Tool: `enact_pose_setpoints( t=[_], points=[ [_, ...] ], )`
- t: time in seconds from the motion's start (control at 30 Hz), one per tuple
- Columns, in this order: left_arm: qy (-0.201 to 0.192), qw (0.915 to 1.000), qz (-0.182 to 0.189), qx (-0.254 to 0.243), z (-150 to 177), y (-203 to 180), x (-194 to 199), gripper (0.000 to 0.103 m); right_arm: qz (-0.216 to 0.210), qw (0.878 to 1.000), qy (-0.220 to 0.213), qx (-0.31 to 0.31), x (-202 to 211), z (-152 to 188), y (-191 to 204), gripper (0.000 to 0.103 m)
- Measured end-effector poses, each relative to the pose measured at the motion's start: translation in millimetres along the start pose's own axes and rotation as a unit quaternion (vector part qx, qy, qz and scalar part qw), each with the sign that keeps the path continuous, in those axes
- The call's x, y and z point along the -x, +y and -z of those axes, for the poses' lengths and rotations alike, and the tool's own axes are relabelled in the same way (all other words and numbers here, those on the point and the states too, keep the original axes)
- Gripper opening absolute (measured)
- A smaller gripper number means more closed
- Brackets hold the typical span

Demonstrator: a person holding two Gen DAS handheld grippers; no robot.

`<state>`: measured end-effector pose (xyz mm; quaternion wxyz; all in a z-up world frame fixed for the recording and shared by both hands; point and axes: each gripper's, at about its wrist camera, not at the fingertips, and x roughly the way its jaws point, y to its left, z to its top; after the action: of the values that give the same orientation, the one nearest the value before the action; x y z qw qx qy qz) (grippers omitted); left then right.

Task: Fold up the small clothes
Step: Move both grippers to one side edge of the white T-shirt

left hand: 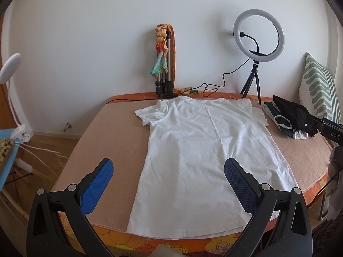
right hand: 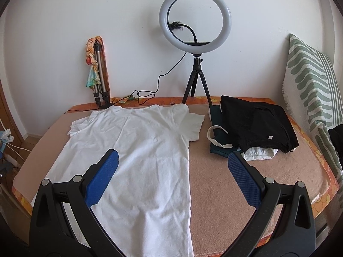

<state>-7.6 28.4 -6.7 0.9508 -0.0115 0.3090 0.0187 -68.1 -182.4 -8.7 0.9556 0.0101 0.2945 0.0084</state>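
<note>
White cotton short-sleeved T-shirt point(left hand: 205, 150) lies spread flat on the peach towel-covered bed point(left hand: 111, 141), neck at the far end w/ both sleeves out, hem at the near edge. Some creases across the chest; otherwise smooth. Not yet folded.

Left gripper point(left hand: 168, 189) hovers above the near hem area, blue pads wide apart, holding nothing. Right gripper point(right hand: 173, 177) likewise spread, empty, straddling the shirt's right side edge — one finger over fabric, the other over bare towel.

Risks, as I judge them:
- Hem sits right at the near bed edge; a pull toward the person could drag the shirt off.
- Thin fabric on terry: a pinch may take only the top layer, or snag the towel underneath, so the fold comes up lopsided.
- Uneven lift btwn the two grippers would skew the fold line & add wrinkles.
- Pile of dark and white clothes point(right hand: 253, 126) lies near the right sleeve; a wide sweep right could catch it.
- Far end is cluttered: ring light on a small black tripod point(right hand: 195, 19), its black cable point(right hand: 148, 95), folded metal tripod wrapped in a colourful scarf point(left hand: 164, 60). Carrying the hem too far could knock the light over or hook the cable.

Green-striped cushion point(right hand: 310, 81) far right, well apart, no issue.
</note>
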Motion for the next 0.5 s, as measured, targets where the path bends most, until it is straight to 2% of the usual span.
enact_pose_setpoints(
  t=[0.3, 0.5],
  points=[
    [0.032, 0.9981, -0.011, 0.051, 27, 40, -15, 0.103, -0.053, 0.998, -0.005, 0.027, -2, -15, 44, 0.103],
    [0.054, 0.9955, -0.028, 0.072, 44, 56, -25, 0.102, -0.094, 0.995, 0.009, 0.046, -8, -31, 74, 0.103]
  ],
)
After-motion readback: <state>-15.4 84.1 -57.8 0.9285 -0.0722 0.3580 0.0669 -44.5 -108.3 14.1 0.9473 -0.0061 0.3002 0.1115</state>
